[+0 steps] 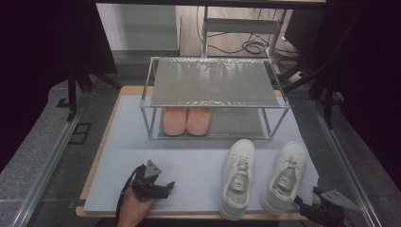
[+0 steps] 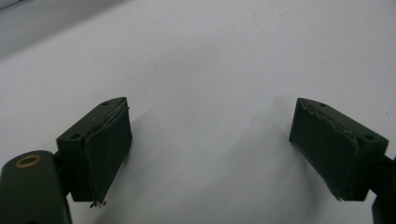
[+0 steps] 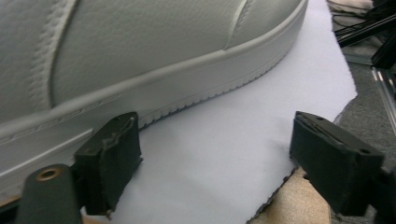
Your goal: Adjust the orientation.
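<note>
Two white sneakers stand side by side near the front right corner of the table, toes toward the shoe rack. The right gripper sits at that corner just beside the right sneaker, jaws spread wide, gripping nothing. The left sneaker stands next to it. The left gripper rests released over bare mat near the front edge.

I see my left gripper as a black body with a grey three-cornered plate on top and a dark cable trailing back past the hand. My right gripper looks alike, I think, though the frame edge crops it. Up close, both carry blocky dark-green jaws with screw holes, frayed pads and a brass-ringed hole.
</note>
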A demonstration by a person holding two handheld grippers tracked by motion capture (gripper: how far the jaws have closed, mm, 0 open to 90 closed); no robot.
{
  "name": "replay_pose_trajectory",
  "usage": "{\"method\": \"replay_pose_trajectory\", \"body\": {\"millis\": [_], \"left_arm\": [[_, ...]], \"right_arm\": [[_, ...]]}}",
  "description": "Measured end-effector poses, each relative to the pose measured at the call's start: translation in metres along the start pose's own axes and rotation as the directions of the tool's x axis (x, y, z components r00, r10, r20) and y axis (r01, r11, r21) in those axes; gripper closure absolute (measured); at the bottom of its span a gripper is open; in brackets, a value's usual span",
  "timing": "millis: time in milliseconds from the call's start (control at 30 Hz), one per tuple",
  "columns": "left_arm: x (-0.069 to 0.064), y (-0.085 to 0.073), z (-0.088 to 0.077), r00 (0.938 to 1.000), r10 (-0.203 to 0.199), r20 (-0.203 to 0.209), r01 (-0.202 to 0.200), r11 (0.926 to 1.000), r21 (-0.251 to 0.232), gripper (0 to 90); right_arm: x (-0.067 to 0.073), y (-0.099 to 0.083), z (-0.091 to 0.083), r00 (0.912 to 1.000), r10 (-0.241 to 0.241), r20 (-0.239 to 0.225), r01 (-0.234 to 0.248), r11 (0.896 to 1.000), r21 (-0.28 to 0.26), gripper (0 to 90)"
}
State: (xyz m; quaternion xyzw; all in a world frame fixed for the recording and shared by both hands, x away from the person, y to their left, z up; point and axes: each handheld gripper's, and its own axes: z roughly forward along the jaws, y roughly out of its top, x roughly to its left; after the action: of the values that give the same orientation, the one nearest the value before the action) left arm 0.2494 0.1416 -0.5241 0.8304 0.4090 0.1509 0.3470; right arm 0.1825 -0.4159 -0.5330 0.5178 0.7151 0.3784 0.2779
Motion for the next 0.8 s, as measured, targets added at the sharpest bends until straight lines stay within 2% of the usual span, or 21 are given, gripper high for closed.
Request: {"method": "replay_pose_trajectory", "body": {"millis": [233, 400, 567, 700, 800], "left_arm": [[0.000, 0.000, 0.000, 1.0000, 0.001, 0.000, -0.001, 1.0000, 0.000, 13.0], [0.000, 0.000, 0.000, 1.0000, 0.000, 0.000, 0.000, 1.0000, -0.001, 12.9], [0.000, 0.000, 0.000, 1.0000, 0.001, -0.001, -0.001, 1.0000, -0.001, 12.9], [0.000, 0.000, 0.000, 1.0000, 0.000, -0.001, 0.000, 1.0000, -0.001, 12.9], [0.000, 0.000, 0.000, 1.0000, 0.000, 0.000, 0.000, 1.0000, -0.001, 12.9]], "right_arm": [[-0.002, 0.003, -0.006, 0.9998, -0.012, -0.014, 0.013, 0.999, 0.051, 14.7], [-0.004, 0.010, -0.013, 0.9993, -0.003, -0.038, 0.006, 0.997, 0.081, 14.7], [-0.007, 0.019, -0.021, 0.9983, 0.008, -0.058, -0.003, 0.996, 0.091, 14.8], [-0.008, 0.029, -0.030, 0.9981, -0.023, -0.057, 0.028, 0.996, 0.085, 14.5], [-0.009, 0.036, -0.036, 0.9982, -0.028, -0.054, 0.032, 0.996, 0.081, 14.4]]}}
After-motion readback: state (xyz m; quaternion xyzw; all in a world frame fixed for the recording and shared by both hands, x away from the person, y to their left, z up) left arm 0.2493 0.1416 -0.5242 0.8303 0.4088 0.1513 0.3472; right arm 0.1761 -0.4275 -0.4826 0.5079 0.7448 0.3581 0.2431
